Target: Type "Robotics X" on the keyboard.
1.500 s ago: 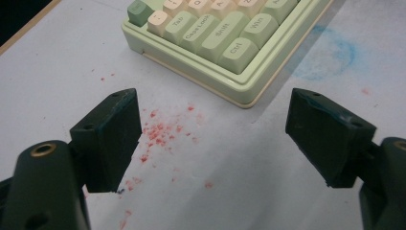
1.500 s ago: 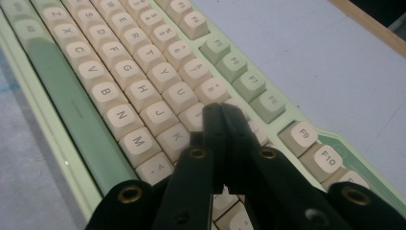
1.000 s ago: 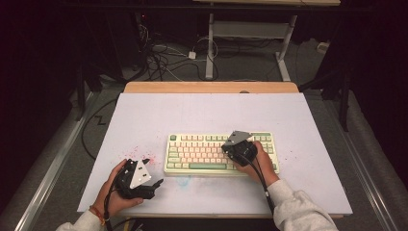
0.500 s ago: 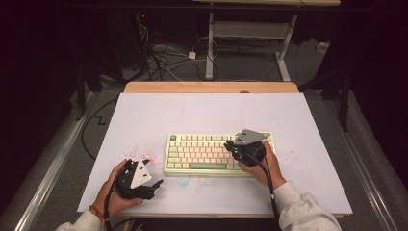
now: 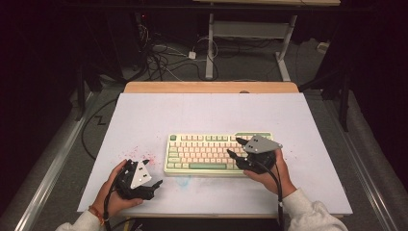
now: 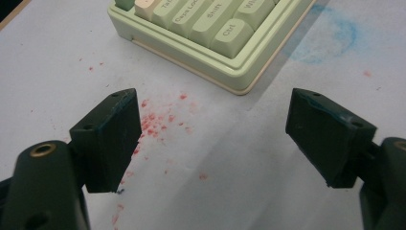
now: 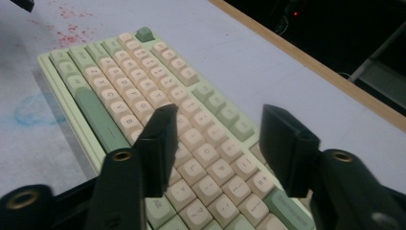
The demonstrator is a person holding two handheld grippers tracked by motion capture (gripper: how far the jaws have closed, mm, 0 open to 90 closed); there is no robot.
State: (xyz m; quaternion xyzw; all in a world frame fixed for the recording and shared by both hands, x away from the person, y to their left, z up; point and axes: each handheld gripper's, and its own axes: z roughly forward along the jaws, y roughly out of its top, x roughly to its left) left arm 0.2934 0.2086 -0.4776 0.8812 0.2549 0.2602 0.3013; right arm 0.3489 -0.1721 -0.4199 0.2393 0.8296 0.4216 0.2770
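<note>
Resting at the desk's (image 5: 211, 110) near-left part, the left claw (image 5: 150, 179) has its jaws spread wide with nothing between them, low over red speckles (image 6: 155, 122) on the white surface, just beside the keyboard's front-left corner. The mint-and-cream mechanical keyboard (image 5: 207, 154) lies flat in the middle of the desk, a faint blue smudge (image 5: 182, 180) before it. The right claw (image 5: 235, 147) hovers above the keyboard's right-hand keys, its jaws having just been opening, now apart and gripping nothing.
</note>
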